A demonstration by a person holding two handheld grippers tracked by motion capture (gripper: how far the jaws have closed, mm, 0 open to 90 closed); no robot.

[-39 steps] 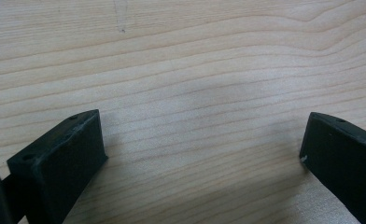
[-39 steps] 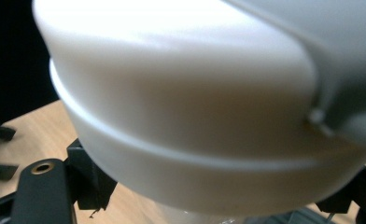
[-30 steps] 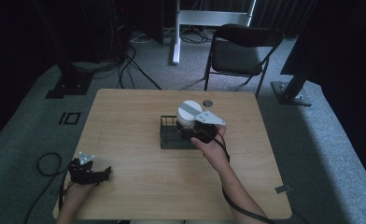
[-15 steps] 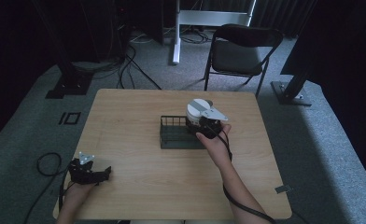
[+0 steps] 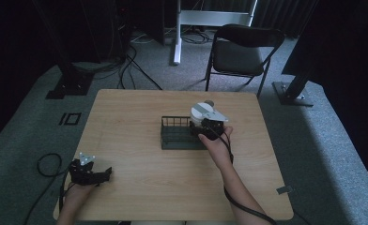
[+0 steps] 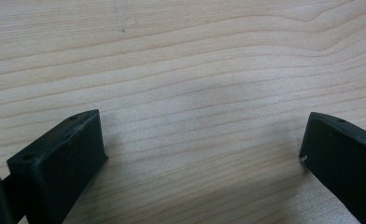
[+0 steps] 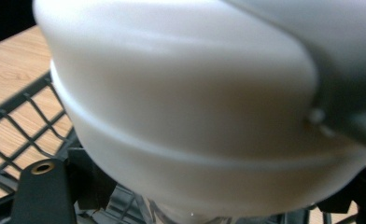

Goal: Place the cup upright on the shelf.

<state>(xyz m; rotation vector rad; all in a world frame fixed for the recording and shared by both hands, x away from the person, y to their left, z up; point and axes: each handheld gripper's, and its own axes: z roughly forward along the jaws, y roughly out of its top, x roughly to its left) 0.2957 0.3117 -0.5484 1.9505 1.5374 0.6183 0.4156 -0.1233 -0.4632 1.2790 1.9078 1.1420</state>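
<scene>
table [image 5: 140,154] wood, largest. wire rack [image 5: 175,133] at centre. white bowl [image 5: 202,112] above rack's right end, clamped in right gripper [image 5: 205,125]. left gripper [image 5: 90,174] near table's front left corner, jaws wide apart, empty.

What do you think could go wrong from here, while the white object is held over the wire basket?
The right gripper holds the white object at the right end of the black wire basket. In the right gripper view it sits very close above the mesh, so it might catch a wire. A snag could drag the basket across the table, since the left gripper rests far off, open, steadying nothing.
</scene>
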